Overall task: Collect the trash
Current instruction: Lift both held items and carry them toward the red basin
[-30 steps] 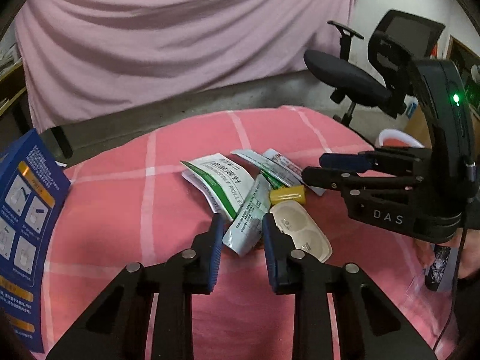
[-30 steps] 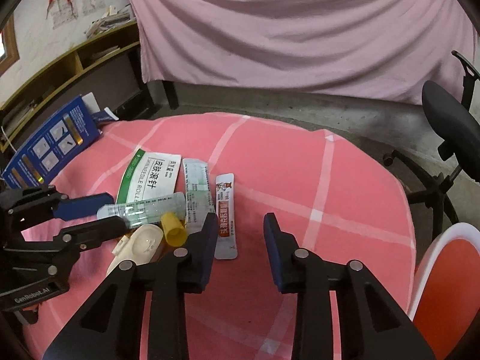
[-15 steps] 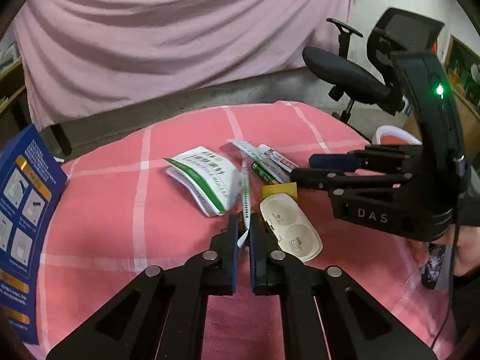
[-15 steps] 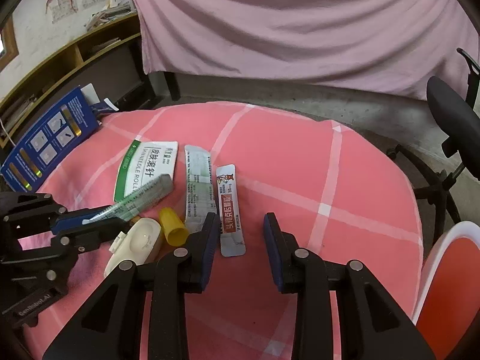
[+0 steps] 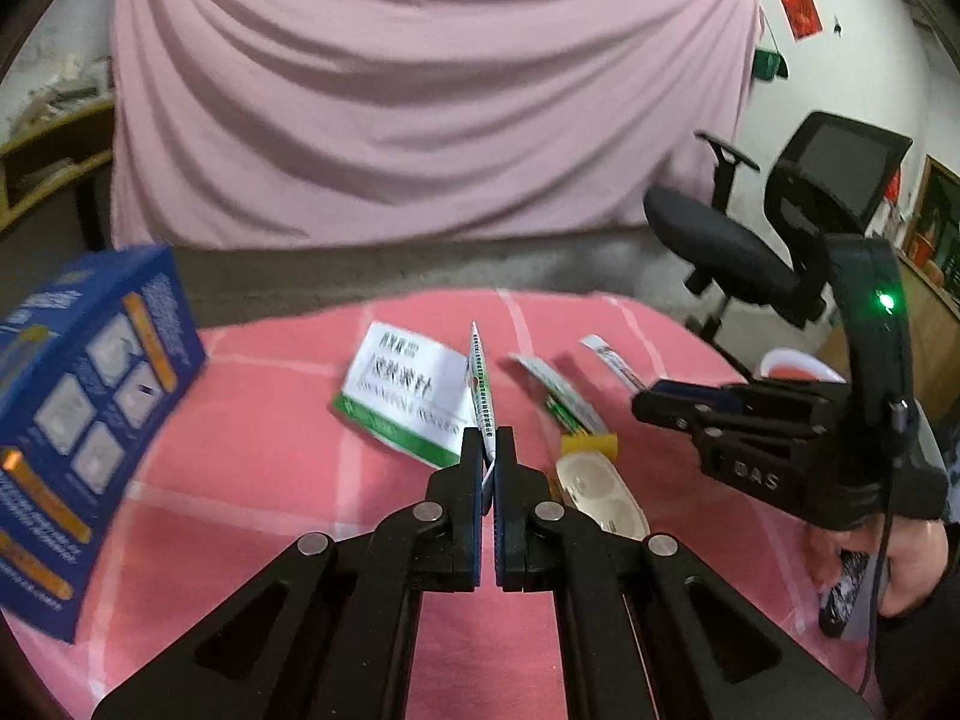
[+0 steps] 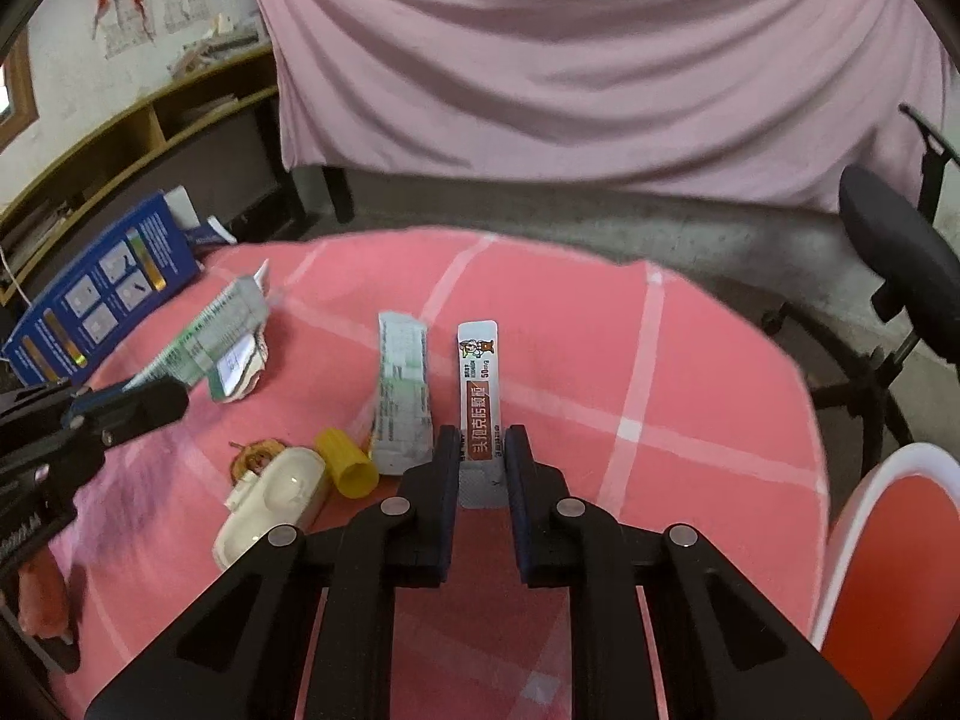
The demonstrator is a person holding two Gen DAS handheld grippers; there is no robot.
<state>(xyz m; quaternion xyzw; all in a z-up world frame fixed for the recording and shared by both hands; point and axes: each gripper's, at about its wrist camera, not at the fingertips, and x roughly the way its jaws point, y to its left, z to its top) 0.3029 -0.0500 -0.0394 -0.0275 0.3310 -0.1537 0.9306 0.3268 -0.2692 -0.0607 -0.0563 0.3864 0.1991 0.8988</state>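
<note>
My left gripper is shut on a green-and-white wrapper and holds it edge-on above the pink checked table. In the right wrist view the wrapper hangs lifted at the left. My right gripper is open, its fingers on either side of the near end of a brown-and-white sachet that lies flat. A grey-green sachet, a yellow cap and a cream plastic blister tray lie to its left. A large green-and-white packet lies beyond my left gripper.
A blue box stands at the table's left edge. A red bin with a white rim sits at the right, beside the table. A black office chair stands behind. A pink curtain hangs at the back.
My left gripper closed on the green-and-white wrapper and lifted it off the table. My right gripper moved forward over the brown sachet's near end and stayed open.
</note>
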